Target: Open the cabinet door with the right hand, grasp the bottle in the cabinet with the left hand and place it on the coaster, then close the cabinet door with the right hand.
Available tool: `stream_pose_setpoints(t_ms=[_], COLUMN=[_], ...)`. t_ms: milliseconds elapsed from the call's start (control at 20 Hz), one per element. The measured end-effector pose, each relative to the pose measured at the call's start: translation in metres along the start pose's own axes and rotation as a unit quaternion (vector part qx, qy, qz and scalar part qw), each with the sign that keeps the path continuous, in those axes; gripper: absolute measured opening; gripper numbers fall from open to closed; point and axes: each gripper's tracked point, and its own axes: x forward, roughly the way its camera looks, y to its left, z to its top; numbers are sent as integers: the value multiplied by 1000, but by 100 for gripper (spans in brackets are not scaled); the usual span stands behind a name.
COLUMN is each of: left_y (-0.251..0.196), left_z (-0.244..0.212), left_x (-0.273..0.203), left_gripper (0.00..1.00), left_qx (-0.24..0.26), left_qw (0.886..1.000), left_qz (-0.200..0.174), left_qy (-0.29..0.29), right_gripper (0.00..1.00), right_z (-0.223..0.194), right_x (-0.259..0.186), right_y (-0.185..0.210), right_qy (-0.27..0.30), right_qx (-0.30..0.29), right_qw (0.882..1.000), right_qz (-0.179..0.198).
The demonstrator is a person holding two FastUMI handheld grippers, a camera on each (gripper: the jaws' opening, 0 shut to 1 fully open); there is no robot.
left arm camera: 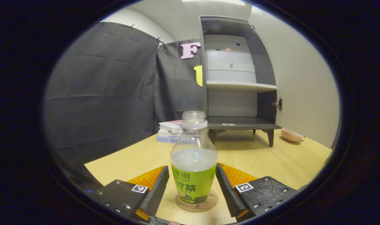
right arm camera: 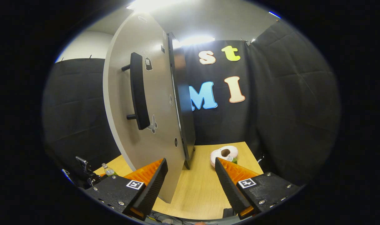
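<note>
In the left gripper view the left gripper (left arm camera: 192, 190) stood spread wide, the bottle (left arm camera: 193, 159) upright between its fingers on the coaster (left arm camera: 196, 203), touching neither, seemingly just set down. In the right gripper view the right gripper (right arm camera: 190, 181) gaped beside the cabinet door (right arm camera: 146, 103), the handle (right arm camera: 137, 90) above, probably to close it; the door hid the cabinet.

One bottle (left arm camera: 193, 162), one coaster (left arm camera: 196, 203), one cabinet (left arm camera: 236, 81), three boxes (left arm camera: 168, 131).
</note>
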Motion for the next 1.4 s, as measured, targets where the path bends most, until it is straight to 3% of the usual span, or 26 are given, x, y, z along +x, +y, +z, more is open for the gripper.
stream_pose_setpoints(t_ms=[100,200,250,300,400,500,700,750,800,850,900,1000,1050,1150,1200,1300,1350,1400], left_y=[0,0,2,4,5,8,14,20,27,34,38,51,58,73,78,89,94,99], left_z=[23,46,59,70,94,118,161,169,178,187,194,203,206,215,214,216,219,219], left_x=[-2,-8,-11,-15,-24,-34,-51,-53,-54,-55,-53,-50,-47,-40,-35,-25,-20,-16], left_gripper=[89,85,89,85,89,85,89,85,85,84,85,85,89,85,85,80,89,85], left_qx=[0,-3,0,2,7,9,-8,-8,-6,-5,-6,-3,2,10,10,7,7,6], left_qw=[1000,1000,1000,999,999,999,999,998,998,997,997,996,996,996,996,996,996,996], left_qz=[-2,-4,-3,-1,1,4,5,7,12,14,14,12,11,7,3,-5,-8,-11], left_qy=[-12,-24,-29,-32,-36,-36,-52,-55,-61,-69,-77,-85,-87,-94,-93,-91,-93,-94], right_gripper=[94,94,94,94,94,94,95,95,91,95,91,95,95,86,93,93,93,93], right_z=[7,17,22,27,39,49,69,74,80,85,89,93,97,99,99,99,99,97], right_x=[0,2,4,4,4,8,15,17,20,21,22,24,22,16,16,15,16,18], right_y=[-2,-6,-7,-7,-9,-13,-17,-15,-12,-7,-4,9,12,14,16,29,36,46], right_qy=[-13,-26,-33,-40,-55,-67,-89,-96,-102,-106,-111,-117,-123,-130,-129,-130,-130,-128], right_qx=[7,18,25,32,41,42,47,47,43,38,34,29,19,-3,-14,-31,-34,-35], right_qw=[1000,999,999,999,998,997,993,992,992,991,990,989,988,984,983,982,981,982], right_qz=[-1,-3,-5,-5,-9,-19,-54,-62,-68,-72,-78,-84,-93,-118,-127,-137,-138,-134])
